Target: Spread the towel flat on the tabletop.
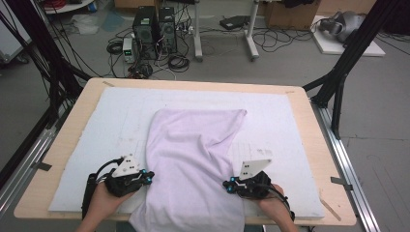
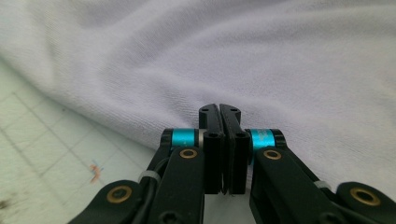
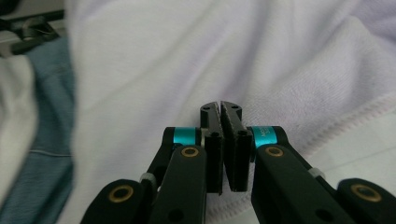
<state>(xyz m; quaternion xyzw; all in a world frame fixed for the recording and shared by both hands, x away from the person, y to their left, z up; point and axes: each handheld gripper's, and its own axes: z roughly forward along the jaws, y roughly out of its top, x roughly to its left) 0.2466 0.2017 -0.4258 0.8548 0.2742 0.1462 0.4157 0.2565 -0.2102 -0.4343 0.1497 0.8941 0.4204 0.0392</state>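
A pale lilac cloth [image 1: 193, 164] lay spread over the middle of the white mat [image 1: 96, 145] that covered the wooden worktop [image 1: 72, 125]. Its far edge ran fairly straight across the mat, while its near end hung over the front edge of the worktop between the person's two forearms. A fold ran slantwise down the cloth's right half from the far right corner.

The left gripper [image 1: 147, 176] rested at the cloth's left edge, near the front of the mat, held in the left hand [image 1: 104, 200]. In the left gripper view its jaws were clenched together, their tips just at the border of the cloth [image 2: 233, 60]; whether any fabric was pinched between them could not be told. The gridded mat [image 2: 46, 154] showed to the left of them.

The right gripper [image 1: 228, 184] sat at the cloth's right edge, level with the other, in the right hand [image 1: 273, 205]. In the right gripper view its jaws were likewise clenched, over the cloth's stitched hem [image 3: 336, 126], and a grip on the fabric could not be made out. A blue-grey garment [image 3: 46, 140] showed at the left of that view
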